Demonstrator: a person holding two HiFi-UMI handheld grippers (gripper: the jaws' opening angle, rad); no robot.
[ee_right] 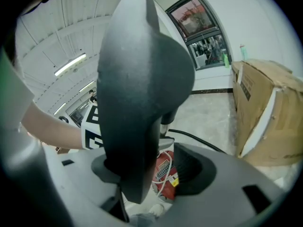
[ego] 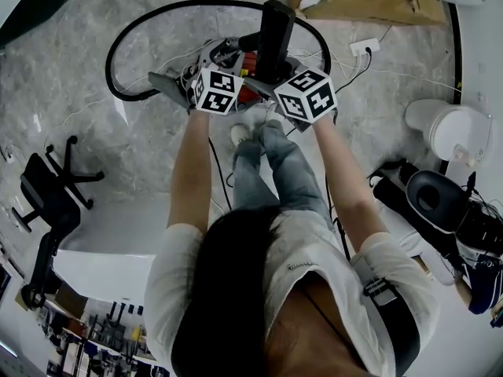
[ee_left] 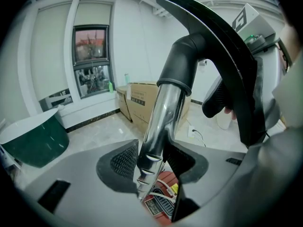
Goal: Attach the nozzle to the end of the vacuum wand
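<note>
In the left gripper view, a dark green tub (ee_left: pixel 33 145) is sitting at lower left and a cardboard box (ee_left: pixel 142 98) is standing mid-frame, and neither is showing its contents. At lower centre the left tool (ee_left: pixel 152 163) is pinching the chrome vacuum wand (ee_left: pixel 163 117). The black nozzle (ee_left: pixel 222 51) is capping the wand's upper end at upper right. The right tool (ee_right: pixel 151 171) is standing spread around the nozzle, leaving a gap beside its right pad.

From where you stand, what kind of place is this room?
Probably an office or workroom, though I cannot be sure: an office chair sits on the marble-like floor, and large cardboard boxes stand near a window.
</note>
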